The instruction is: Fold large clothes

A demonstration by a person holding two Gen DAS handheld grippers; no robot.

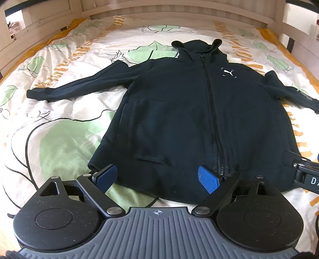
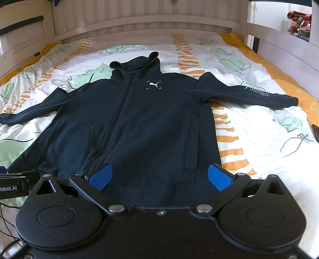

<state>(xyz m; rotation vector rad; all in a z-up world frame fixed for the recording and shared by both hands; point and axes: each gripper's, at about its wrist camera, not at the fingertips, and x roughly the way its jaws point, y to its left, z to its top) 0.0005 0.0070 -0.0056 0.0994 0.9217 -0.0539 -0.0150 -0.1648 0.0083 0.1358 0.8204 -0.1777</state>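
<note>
Right now a black zip hoodie (image 1: 179,111) lies flat and face up on a bed, spread over a white quilt (image 1: 65,123) printed with green leaves and orange stripes. Its zip (image 1: 207,111) is closed from hem to neck, the hood (image 1: 197,46) points toward the far wooden bed rail (image 1: 159,14), and a small white logo (image 1: 228,72) sits on the chest. Both sleeves stretch outward: one runs off to the left in the left wrist view, the other (with pale lettering along it) reaches right in the right wrist view, its cuff (image 2: 290,100) near the quilt's orange edge.

The left gripper (image 1: 157,177) hovers at the near hem, left of the zip, its jaws spread wide with nothing gripped; the blue pads (image 1: 208,177) sit above the fabric, and whether they brush it I cannot tell. The right gripper (image 2: 160,176) hangs over the hem on the other side of the zip, jaws likewise wide apart and holding nothing, with the hem's right part showing between its pads (image 2: 100,176). Each gripper's body pokes into the other's view at the edge. At the far right, beyond the bed frame (image 2: 279,43), some reddish items (image 2: 299,22) rest on a shelf, too blurred to tell.
</note>
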